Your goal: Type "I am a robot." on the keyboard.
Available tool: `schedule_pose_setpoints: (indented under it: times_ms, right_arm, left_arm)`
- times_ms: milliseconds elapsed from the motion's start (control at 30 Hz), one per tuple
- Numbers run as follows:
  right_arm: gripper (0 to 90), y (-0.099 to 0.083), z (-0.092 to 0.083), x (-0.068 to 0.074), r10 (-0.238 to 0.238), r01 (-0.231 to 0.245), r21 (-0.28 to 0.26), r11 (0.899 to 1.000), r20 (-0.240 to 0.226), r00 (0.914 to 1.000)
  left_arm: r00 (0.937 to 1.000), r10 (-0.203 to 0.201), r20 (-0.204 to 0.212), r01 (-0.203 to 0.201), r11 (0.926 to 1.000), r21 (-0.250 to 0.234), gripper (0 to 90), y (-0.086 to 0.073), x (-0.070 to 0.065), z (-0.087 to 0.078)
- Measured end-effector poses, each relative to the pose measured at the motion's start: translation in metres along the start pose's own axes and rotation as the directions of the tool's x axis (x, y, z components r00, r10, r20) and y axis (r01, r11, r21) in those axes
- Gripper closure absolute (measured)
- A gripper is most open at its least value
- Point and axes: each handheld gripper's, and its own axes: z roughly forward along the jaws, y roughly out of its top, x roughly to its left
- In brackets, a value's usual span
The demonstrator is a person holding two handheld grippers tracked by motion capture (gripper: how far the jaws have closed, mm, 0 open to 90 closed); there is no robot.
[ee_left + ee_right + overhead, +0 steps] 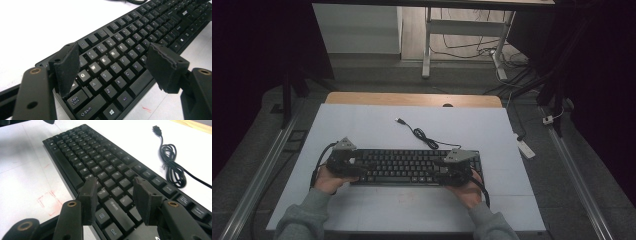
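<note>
A black keyboard (412, 167) lies flat on the white tabletop (362, 130), near its front edge. My left gripper (356, 167) sits at the keyboard's left end. In the left gripper view its jaws (115, 50) stand wide open above the letter keys (130, 47), with nothing pressed between the pads. My right gripper (443, 170) is at the keyboard's right end. Its jaws (115, 182) are apart over the keys (100, 162) and grip nothing. The keyboard's cable (422, 135) lies coiled behind it and ends in a loose USB plug (399, 120).
The coiled cable (172, 167) and its plug (157, 130) rest on the white surface past the keyboard. Faint red marks (47, 201) are drawn on the table in front of the keyboard. A wooden edge (412, 99) borders the table's far side.
</note>
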Motion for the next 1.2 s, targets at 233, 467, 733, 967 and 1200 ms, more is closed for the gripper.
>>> schedule_pose_setpoints:
  times_ms: [233, 467, 733, 967, 1200]
  right_arm:
    - [52.7, 0.005, 0.008, 0.005, -0.008, 0.008, 0.003, 1.000, -0.026, 0.9996]
    - [49.8, 0.012, 0.016, 0.012, -0.017, 0.017, 0.000, 1.000, -0.041, 0.9990]
    - [56.2, 0.020, 0.025, 0.020, -0.050, 0.051, 0.005, 0.999, -0.061, 0.9969]
    - [74.3, 0.025, 0.032, 0.027, -0.091, 0.093, 0.012, 0.996, -0.091, 0.9917]
    - [89.5, 0.027, 0.045, 0.030, -0.080, 0.086, 0.054, 0.995, -0.116, 0.9901]
  left_arm:
    - [1.0000, 0.009, 0.001, -0.009, 0.9999, 0.009, 26.9, 0.000, -0.001, 0.002]
    - [0.9999, 0.014, 0.003, -0.014, 0.9998, 0.014, 26.8, 0.000, -0.002, 0.002]
    - [0.9997, 0.024, 0.007, -0.024, 0.9995, 0.022, 26.6, 0.000, -0.003, 0.004]
    - [0.9996, 0.027, 0.006, -0.027, 0.9993, 0.026, 26.6, 0.000, -0.005, 0.005]
    - [0.9996, 0.028, 0.008, -0.028, 0.9993, 0.026, 26.6, 0.000, -0.005, 0.006]
